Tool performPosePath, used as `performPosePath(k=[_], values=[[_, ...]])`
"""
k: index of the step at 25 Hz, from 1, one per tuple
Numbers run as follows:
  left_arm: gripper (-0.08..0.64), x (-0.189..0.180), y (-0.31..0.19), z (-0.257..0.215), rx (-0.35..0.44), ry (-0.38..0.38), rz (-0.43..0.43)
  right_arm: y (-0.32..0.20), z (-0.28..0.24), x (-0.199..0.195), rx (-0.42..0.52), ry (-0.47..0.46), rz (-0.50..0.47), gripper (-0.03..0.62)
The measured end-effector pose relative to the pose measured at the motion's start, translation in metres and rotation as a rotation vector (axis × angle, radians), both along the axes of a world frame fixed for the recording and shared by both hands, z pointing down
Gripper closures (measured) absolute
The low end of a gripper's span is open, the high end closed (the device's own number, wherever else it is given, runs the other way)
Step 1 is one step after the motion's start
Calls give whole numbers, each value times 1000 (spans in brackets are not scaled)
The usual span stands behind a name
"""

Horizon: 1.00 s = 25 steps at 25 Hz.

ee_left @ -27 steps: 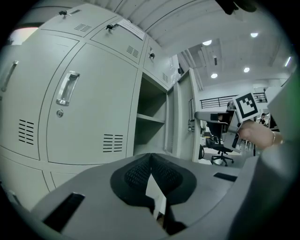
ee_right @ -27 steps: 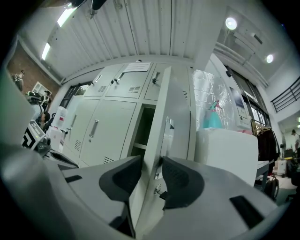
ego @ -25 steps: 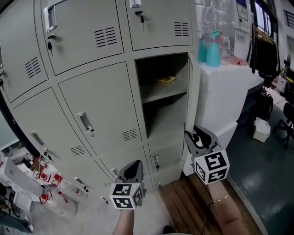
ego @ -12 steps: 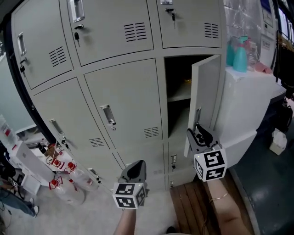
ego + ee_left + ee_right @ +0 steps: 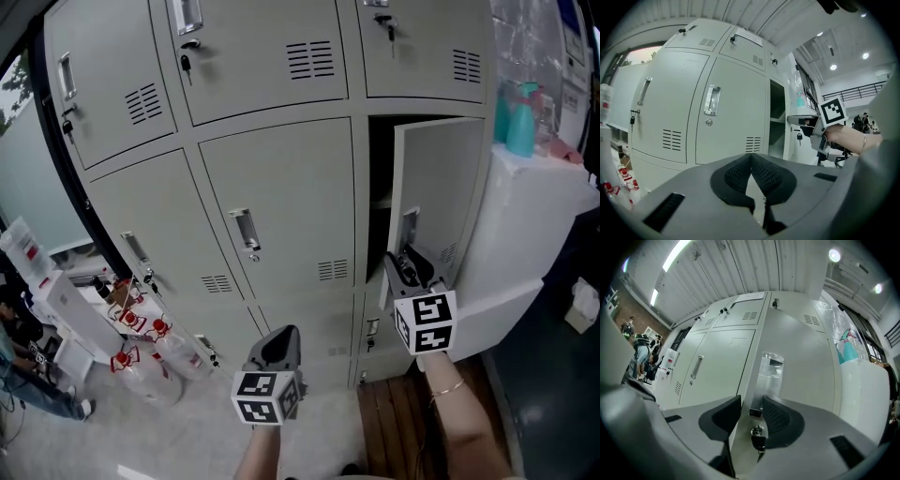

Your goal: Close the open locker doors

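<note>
A bank of grey lockers [image 5: 272, 187] stands in front of me. One middle-row door [image 5: 437, 192] at the right hangs partly open, with a dark gap [image 5: 379, 178] beside it. My right gripper [image 5: 405, 265] is at that door's free edge, just below the recessed handle [image 5: 410, 225]. In the right gripper view the jaws [image 5: 752, 406] stand open astride the door edge [image 5: 745, 380], with the handle [image 5: 769, 369] and a key [image 5: 758, 440] right ahead. My left gripper [image 5: 281, 339] hangs low before the bottom lockers, its pads [image 5: 751, 159] shut on nothing.
A white cabinet [image 5: 525, 225] with a teal spray bottle [image 5: 521, 117] stands right of the lockers, behind the open door. Clear jugs with red caps [image 5: 141, 361] and a white box [image 5: 66, 309] sit at the lower left. Wooden slats [image 5: 394, 417] lie underfoot.
The open door has swung from wide open, edge-on, toward the locker front, with my right gripper staying at its edge. The left gripper has kept its place.
</note>
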<state>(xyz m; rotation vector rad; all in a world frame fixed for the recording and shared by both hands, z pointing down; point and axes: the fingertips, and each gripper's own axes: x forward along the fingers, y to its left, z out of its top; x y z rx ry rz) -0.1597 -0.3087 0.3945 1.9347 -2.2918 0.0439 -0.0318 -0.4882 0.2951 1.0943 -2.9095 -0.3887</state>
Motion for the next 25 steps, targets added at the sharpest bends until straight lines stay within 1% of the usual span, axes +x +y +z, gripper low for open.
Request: performPosePath(k=[5, 12, 18, 25], values=[[540, -12, 1, 2, 7, -4, -23, -11, 1, -19, 7, 15, -3, 440], [540, -20, 1, 1, -2, 19, -34, -27, 1, -43, 4, 40, -3, 445], [540, -31, 2, 2, 0, 23, -50, -40, 2, -57, 5, 60, 5, 454], [540, -35, 3, 3, 1, 26, -51, -49, 2, -68, 9, 80, 14, 459]])
